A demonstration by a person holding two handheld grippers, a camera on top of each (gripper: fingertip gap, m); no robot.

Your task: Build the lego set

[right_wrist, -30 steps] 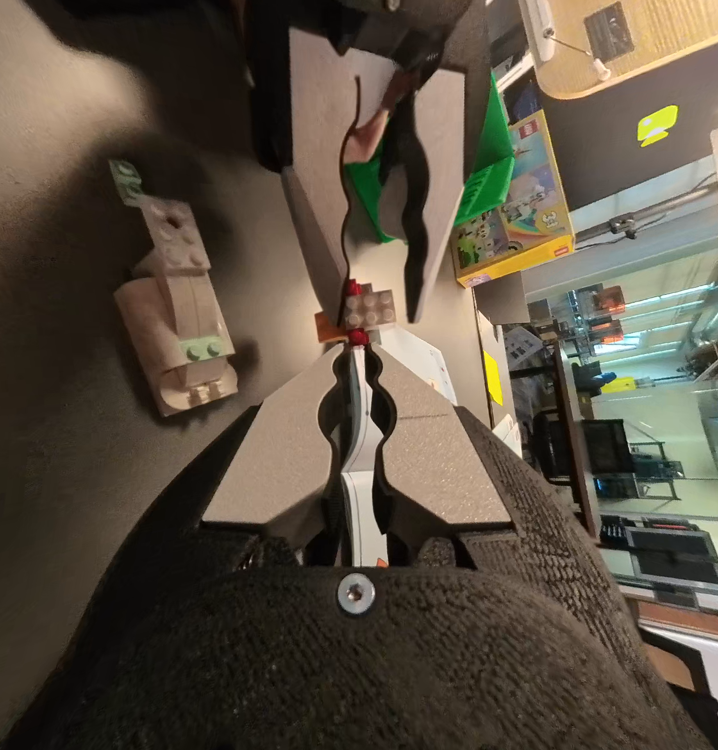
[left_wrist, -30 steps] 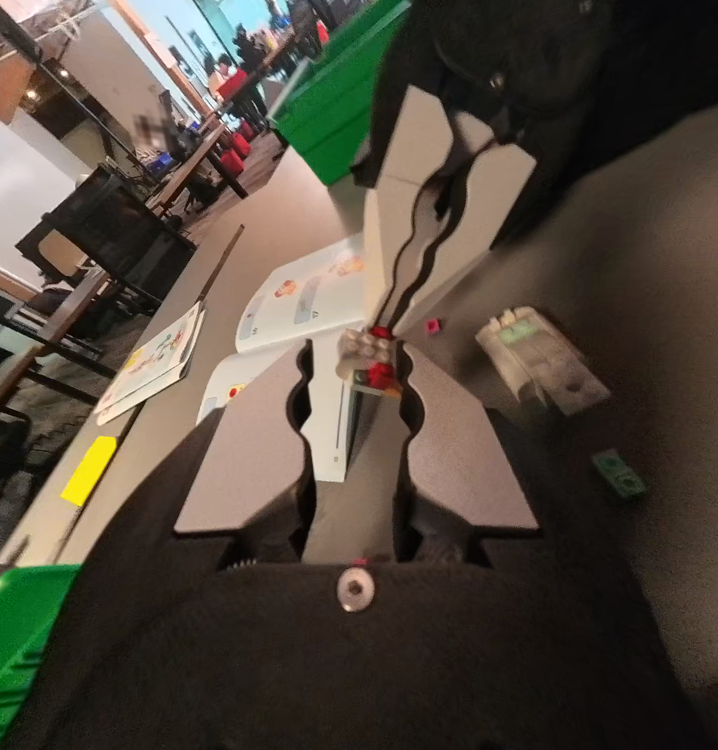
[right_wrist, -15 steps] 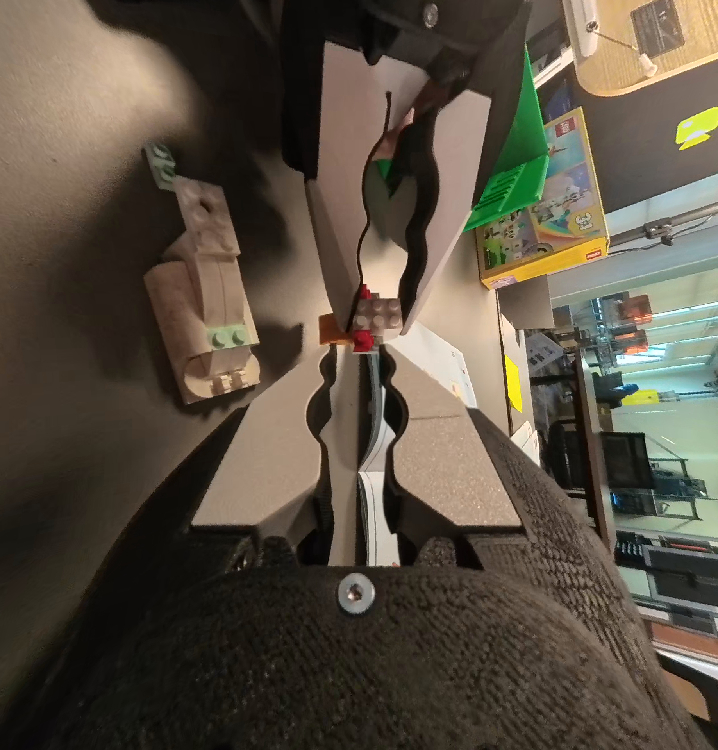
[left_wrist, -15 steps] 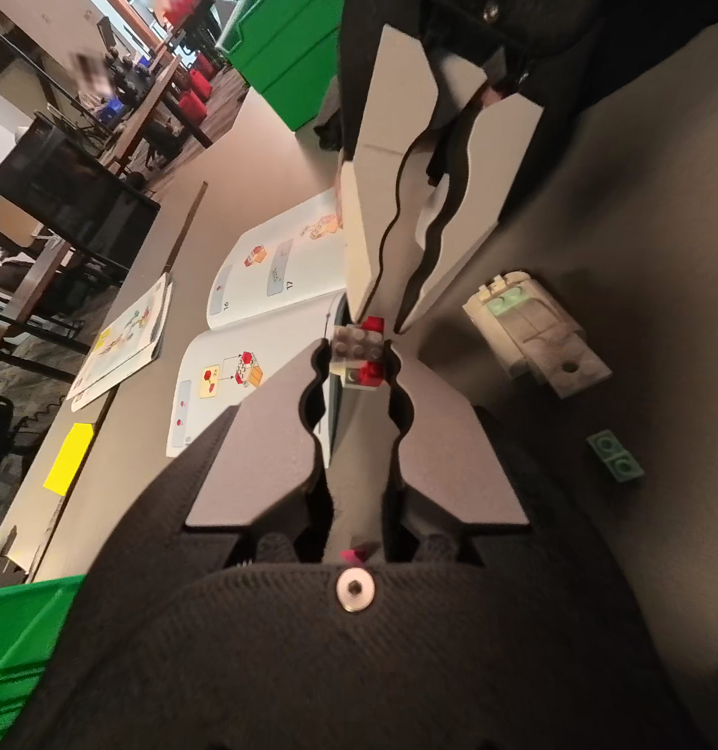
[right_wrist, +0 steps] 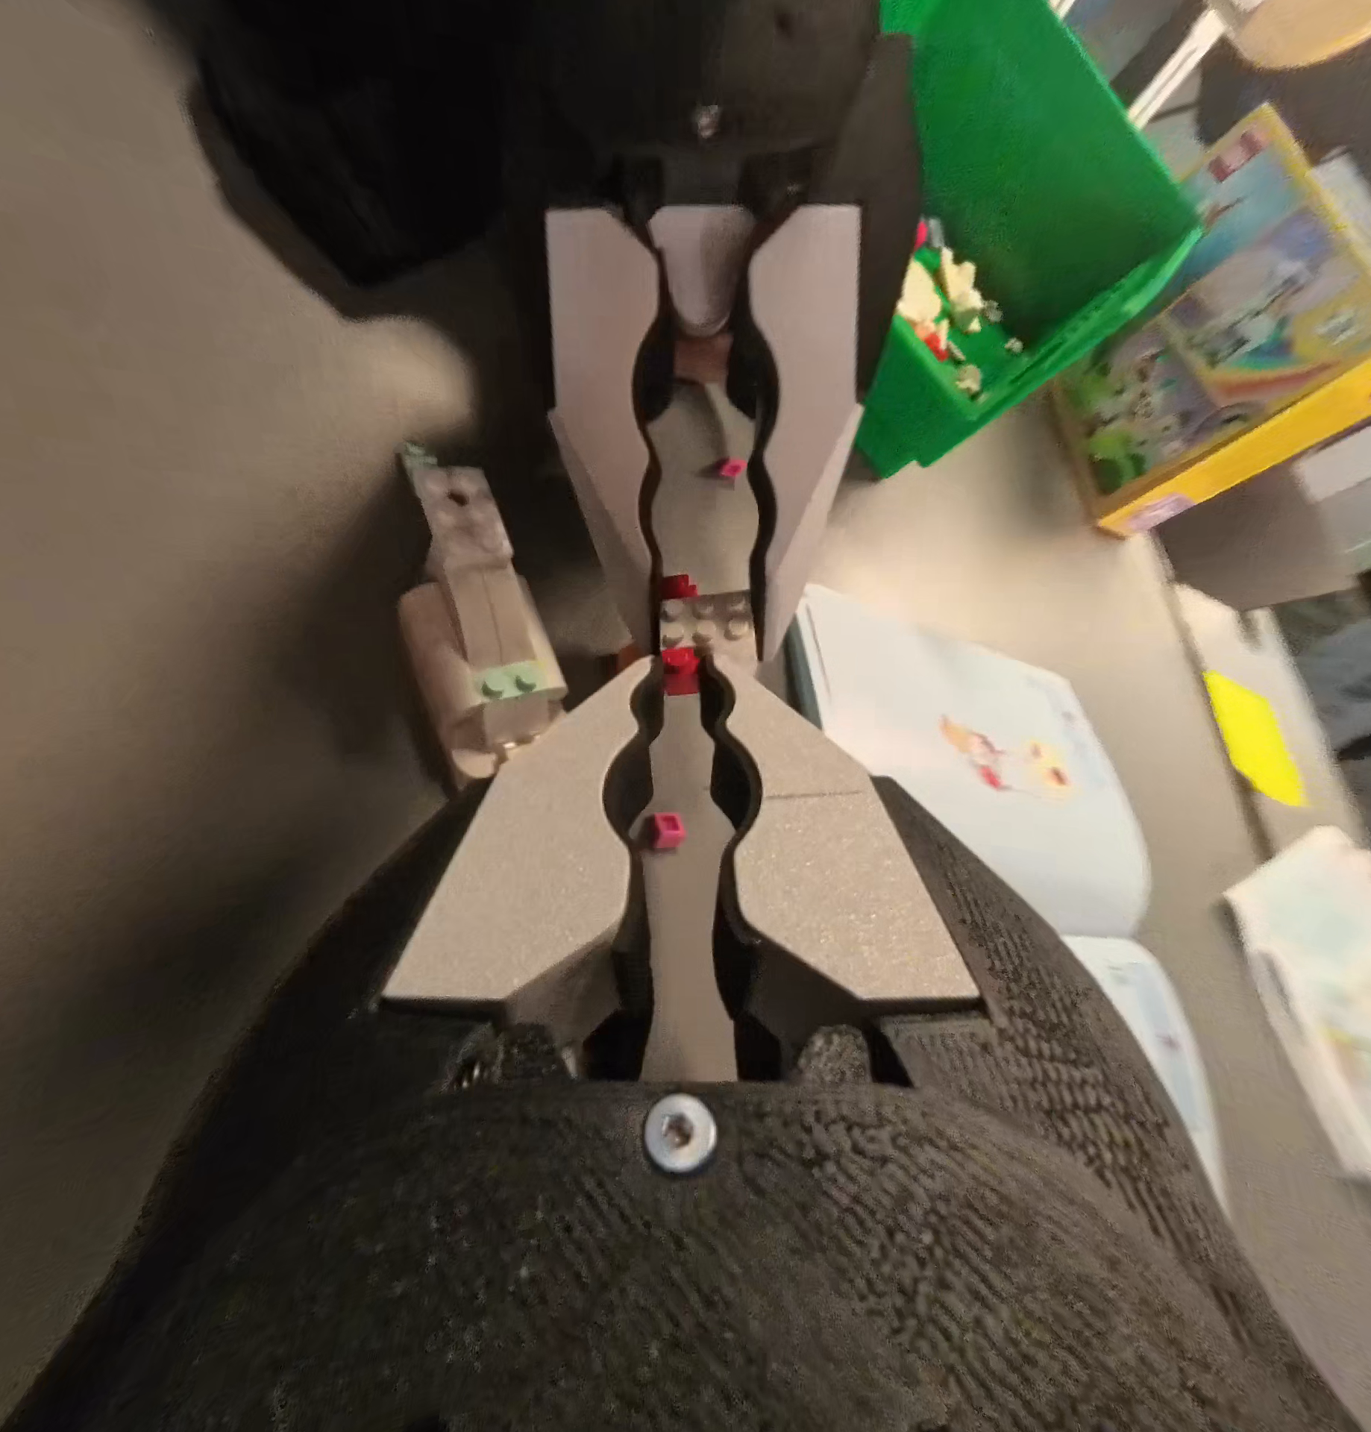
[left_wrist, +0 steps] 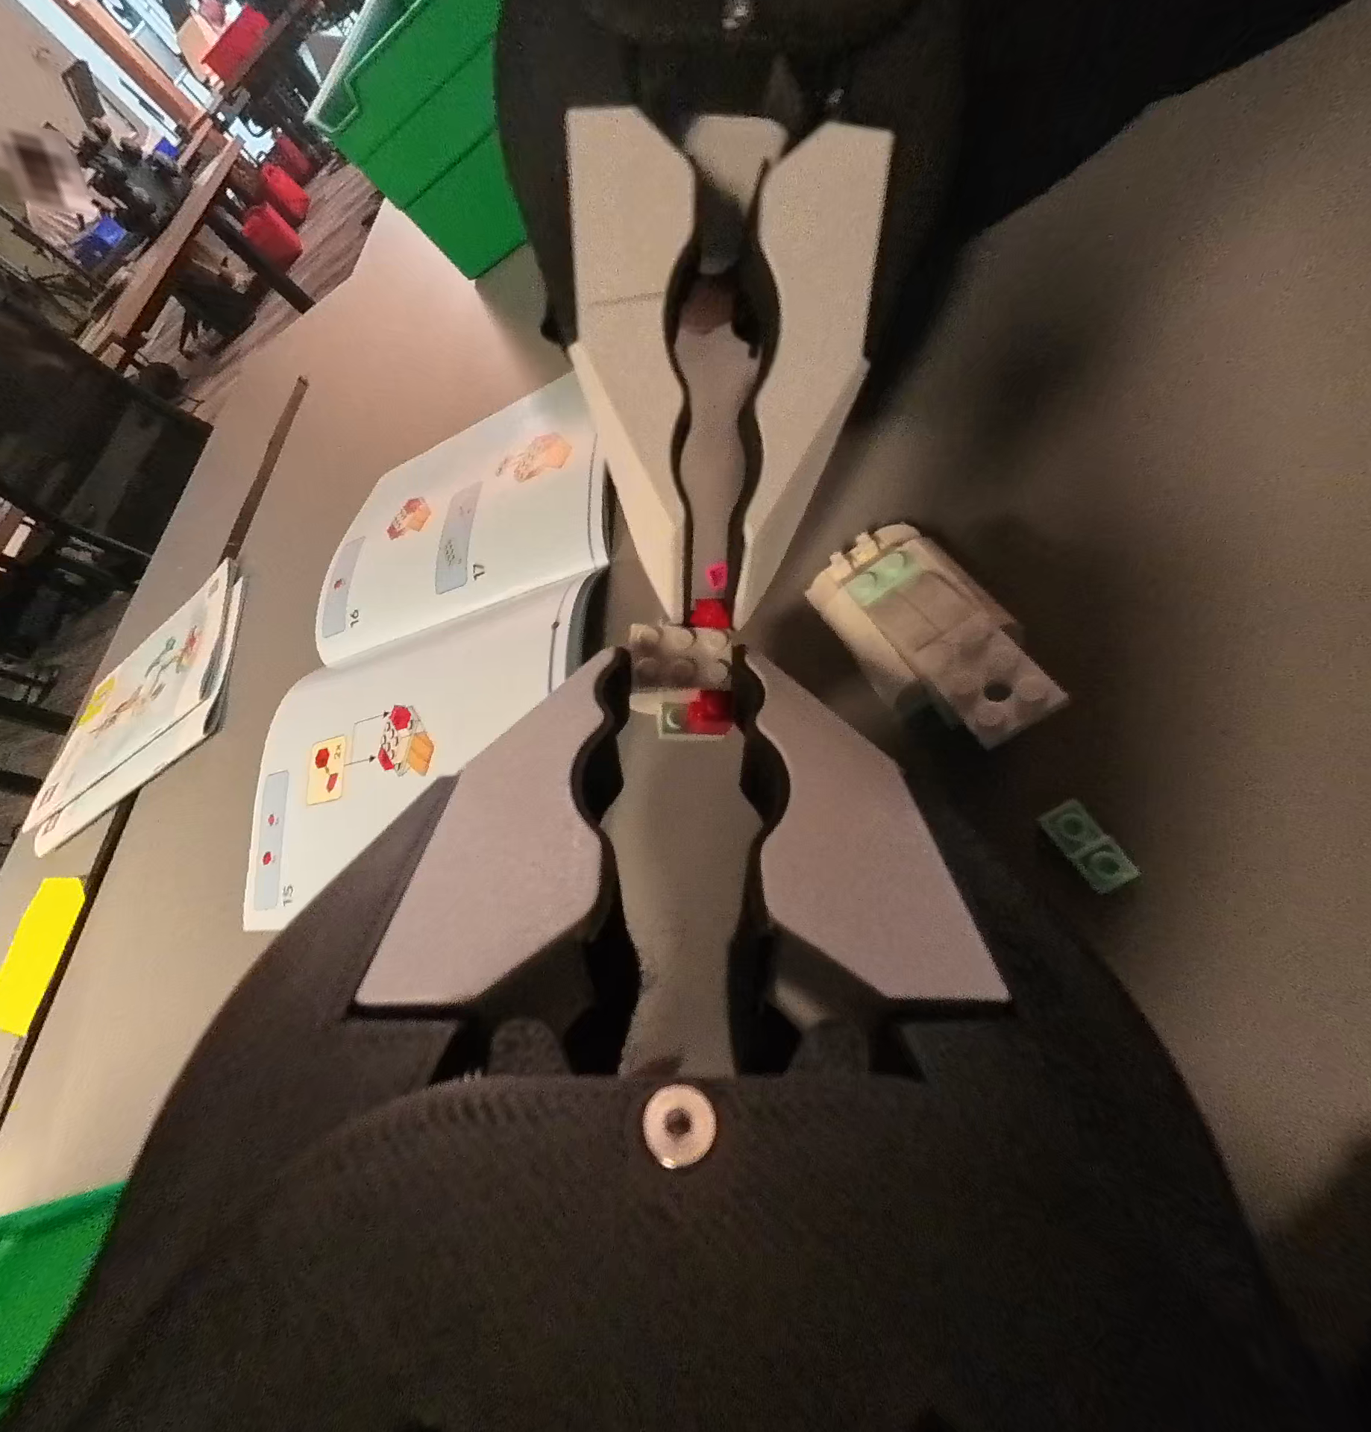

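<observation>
I am holding the left gripper (left_wrist: 678,682) nearest in its own view, its grey textured fingers pinching the small grey studded lego assembly (left_wrist: 678,655) with a red brick on its near side, above the matte grey table (left_wrist: 1209,387). Directly opposite, I am bringing in the right gripper (right_wrist: 681,672), its fingers pressed onto 1 small red brick (right_wrist: 678,672) that is touching the assembly's far edge.

Judgement: the assembly is light, rigid, glossy plastic; it is likely to slip or twist under a press, so I am favouring a hold on its flat side walls, not the studs. The red brick is tiny and easy to lose.

On the table just beside: a beige and grey rounded lego sub-build (left_wrist: 938,628) with pale green plates, a loose pale green 2-stud plate (left_wrist: 1091,847), and 2 small magenta pieces (right_wrist: 664,831). Farther off, an open paper instruction booklet (left_wrist: 434,659), then a green plastic bin (left_wrist: 427,132).
</observation>
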